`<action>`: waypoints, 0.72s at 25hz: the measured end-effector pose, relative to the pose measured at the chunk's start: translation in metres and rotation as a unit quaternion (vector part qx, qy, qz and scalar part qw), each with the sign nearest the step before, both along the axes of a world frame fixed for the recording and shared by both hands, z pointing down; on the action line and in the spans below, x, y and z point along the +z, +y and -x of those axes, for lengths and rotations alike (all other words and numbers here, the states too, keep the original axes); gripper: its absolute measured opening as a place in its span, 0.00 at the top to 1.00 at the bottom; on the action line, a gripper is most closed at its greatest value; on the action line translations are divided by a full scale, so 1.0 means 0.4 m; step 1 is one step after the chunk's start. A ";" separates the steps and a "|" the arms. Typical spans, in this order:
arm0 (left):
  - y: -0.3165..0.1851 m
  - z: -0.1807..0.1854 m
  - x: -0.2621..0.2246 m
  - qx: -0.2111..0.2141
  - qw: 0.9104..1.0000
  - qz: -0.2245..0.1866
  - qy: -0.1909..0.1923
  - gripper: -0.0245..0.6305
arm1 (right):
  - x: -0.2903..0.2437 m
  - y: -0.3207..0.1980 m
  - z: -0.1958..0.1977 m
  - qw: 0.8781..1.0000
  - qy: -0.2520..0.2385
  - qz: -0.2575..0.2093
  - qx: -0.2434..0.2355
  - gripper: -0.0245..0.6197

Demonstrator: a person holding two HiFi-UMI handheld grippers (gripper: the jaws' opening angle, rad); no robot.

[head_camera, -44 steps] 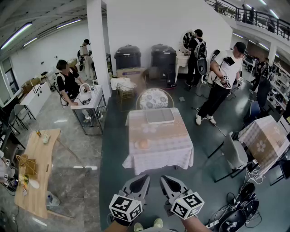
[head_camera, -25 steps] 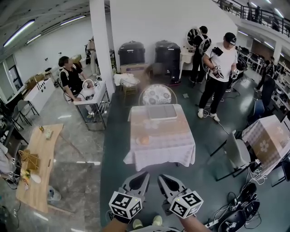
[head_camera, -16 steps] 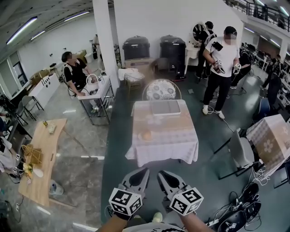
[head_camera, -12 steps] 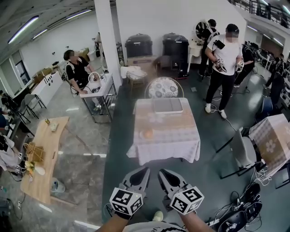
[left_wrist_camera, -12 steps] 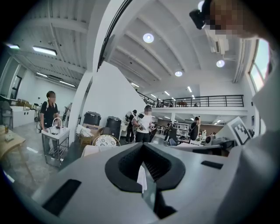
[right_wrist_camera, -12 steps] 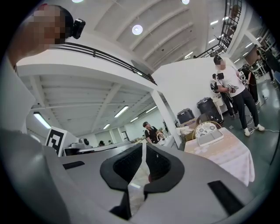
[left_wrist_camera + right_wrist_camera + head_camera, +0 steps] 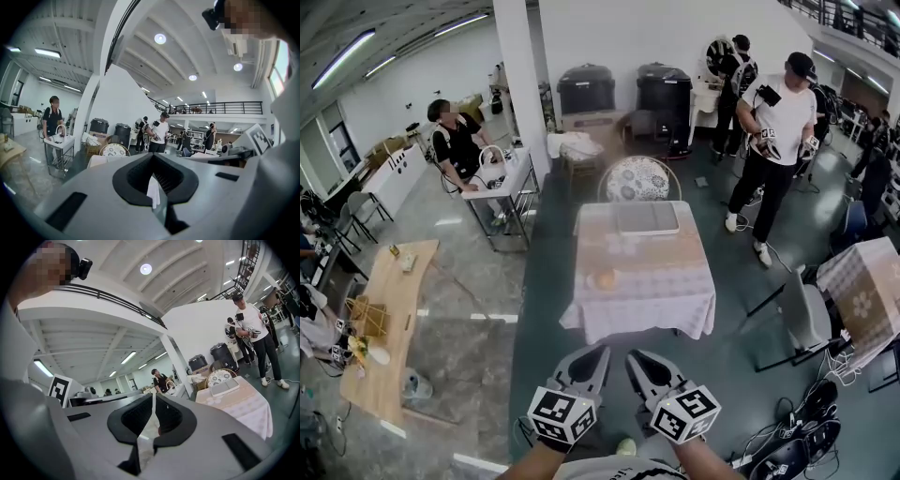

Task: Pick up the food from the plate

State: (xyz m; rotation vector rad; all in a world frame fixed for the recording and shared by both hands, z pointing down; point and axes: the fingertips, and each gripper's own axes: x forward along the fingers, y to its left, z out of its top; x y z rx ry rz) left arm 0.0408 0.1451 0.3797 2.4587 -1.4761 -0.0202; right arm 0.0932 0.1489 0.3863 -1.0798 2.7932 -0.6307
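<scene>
Two tools near: left gripper, right gripper, jaws together, holding nothing; food, perhaps bread, on far table.

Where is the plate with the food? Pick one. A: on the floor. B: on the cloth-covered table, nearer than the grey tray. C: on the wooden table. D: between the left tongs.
B: the plate lies on the cloth-covered table, on the near side of the grey tray.
</scene>
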 end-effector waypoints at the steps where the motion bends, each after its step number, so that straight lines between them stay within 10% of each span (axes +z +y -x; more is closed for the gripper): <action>1: -0.017 0.006 0.002 0.000 1.000 0.000 0.001 0.96 | 0.002 -0.015 0.005 1.000 0.002 0.000 0.001 0.94; 18: -0.450 0.195 0.100 0.049 0.999 0.007 0.000 0.96 | 0.110 -0.432 0.209 0.998 0.025 0.041 0.046 0.94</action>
